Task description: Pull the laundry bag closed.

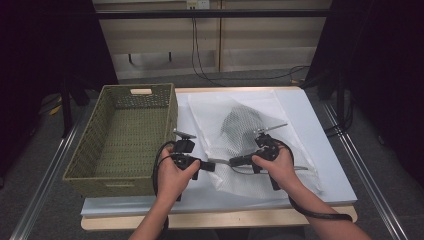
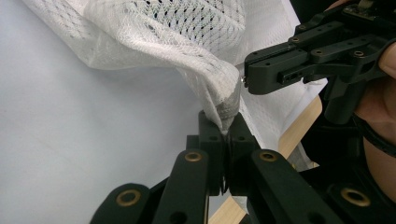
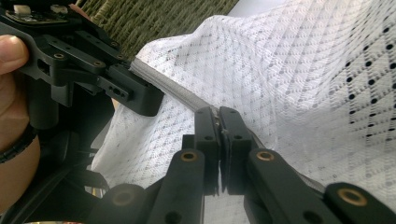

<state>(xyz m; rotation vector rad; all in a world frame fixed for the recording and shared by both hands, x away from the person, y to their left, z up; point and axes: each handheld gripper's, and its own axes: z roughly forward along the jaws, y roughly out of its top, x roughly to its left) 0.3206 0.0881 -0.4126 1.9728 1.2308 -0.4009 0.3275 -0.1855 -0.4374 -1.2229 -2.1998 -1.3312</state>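
1. Mesh bag (image 1: 250,145), white and full of little holes, lies on the white table (image 1: 325,170), just right of the green basket (image 1: 125,135).
2. Something dark sits inside the bag, and I can see it through the net.
3. I hold a claw in each hand, and both are at the near edge of the bag, close together.
4. My left claw (image 2: 227,133) is pinched tight on a bunched bit of the bag's edge. The cloth sticks up from between its two black jaws.
5. My right claw (image 3: 219,116) is pinched tight too. It grips the grey zipper band (image 3: 177,91) that runs along the bag's edge.
6. In the high view my left claw (image 1: 212,165) and my right claw (image 1: 235,161) point at each other, with the grey band between them.
7. The bag's edge is lifted a little off the table where I hold it. The rest of the bag lies flat.
8. The basket stands at the left side of the table, touching nothing I hold.
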